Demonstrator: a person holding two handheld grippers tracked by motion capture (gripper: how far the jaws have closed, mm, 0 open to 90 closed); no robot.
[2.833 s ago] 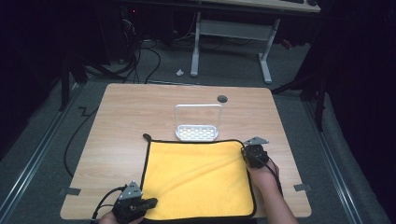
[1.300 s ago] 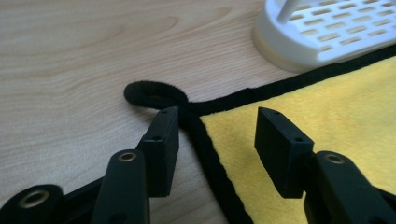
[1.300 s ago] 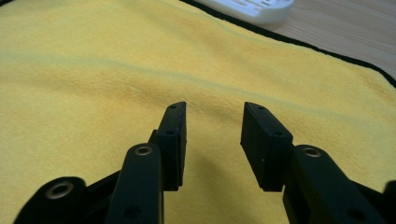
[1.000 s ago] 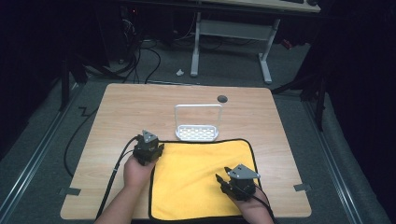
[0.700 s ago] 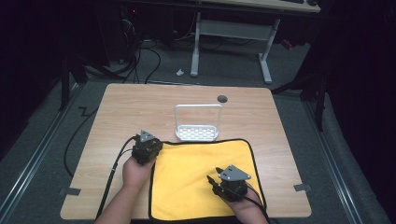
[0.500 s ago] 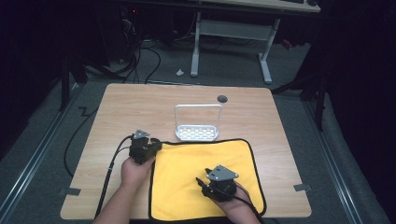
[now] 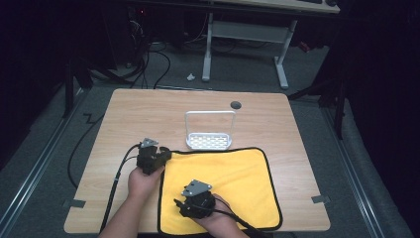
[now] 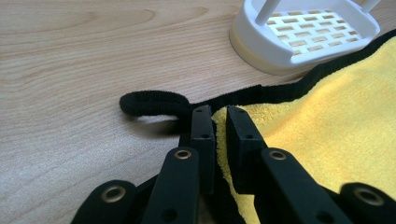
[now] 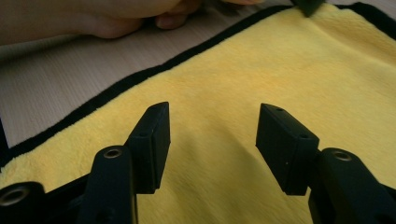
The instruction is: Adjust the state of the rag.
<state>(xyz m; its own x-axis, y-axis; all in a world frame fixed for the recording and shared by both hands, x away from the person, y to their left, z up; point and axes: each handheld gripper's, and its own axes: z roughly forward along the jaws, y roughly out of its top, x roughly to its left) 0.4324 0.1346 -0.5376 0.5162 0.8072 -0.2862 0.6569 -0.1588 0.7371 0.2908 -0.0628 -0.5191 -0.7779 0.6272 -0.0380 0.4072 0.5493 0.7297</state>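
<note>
While the left gripper (image 8: 218, 135) pinched the black-edged corner of the yellow cloth (image 7: 233, 183) near the white rack (image 7: 209, 140), the right gripper (image 9: 212, 140) hovered over the cloth, its jaws just opened wide.

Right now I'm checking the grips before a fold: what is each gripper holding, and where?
Left gripper pinches the yellow cloth at its black-edged corner; right gripper holds nothing.

Our wooden table (image 7: 148, 114) and what lies on it

We see a yellow cloth (image 7: 233, 173) spread flat at the near edge, a white rack (image 7: 209, 141) just beyond its far hem, and a dark round hole (image 7: 236, 105) farther back.
</note>
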